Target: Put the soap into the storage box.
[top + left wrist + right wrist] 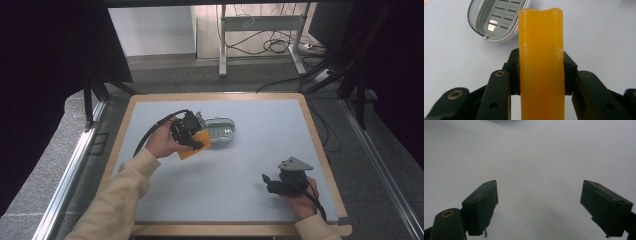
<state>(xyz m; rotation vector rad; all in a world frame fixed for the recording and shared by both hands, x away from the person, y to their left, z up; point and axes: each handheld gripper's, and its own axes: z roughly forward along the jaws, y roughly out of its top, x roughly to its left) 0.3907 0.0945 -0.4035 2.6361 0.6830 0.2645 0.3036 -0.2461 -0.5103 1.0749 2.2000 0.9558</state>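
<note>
An orange bar of soap [196, 144] is clamped between the jaws of my left gripper [197, 142], held above the table left of centre. In the left gripper view the soap bar [541, 65] stands upright between the two black jaws of that gripper [541, 72], which press on its sides. Just beyond it lies an open soap dish [220, 128] with a slotted grey drain insert [499, 17]. My right gripper [270, 182] rests near the table's front right, held by a hand. Its jaws stand wide apart in the right gripper view [539, 207], with nothing between them.
The grey mat [235, 170] covers a wood-edged table [320, 145]. Behind the table stand a desk frame [260, 30] and loose cables [275, 45] on the floor. Black stands [95, 95] flank the table's far corners.
</note>
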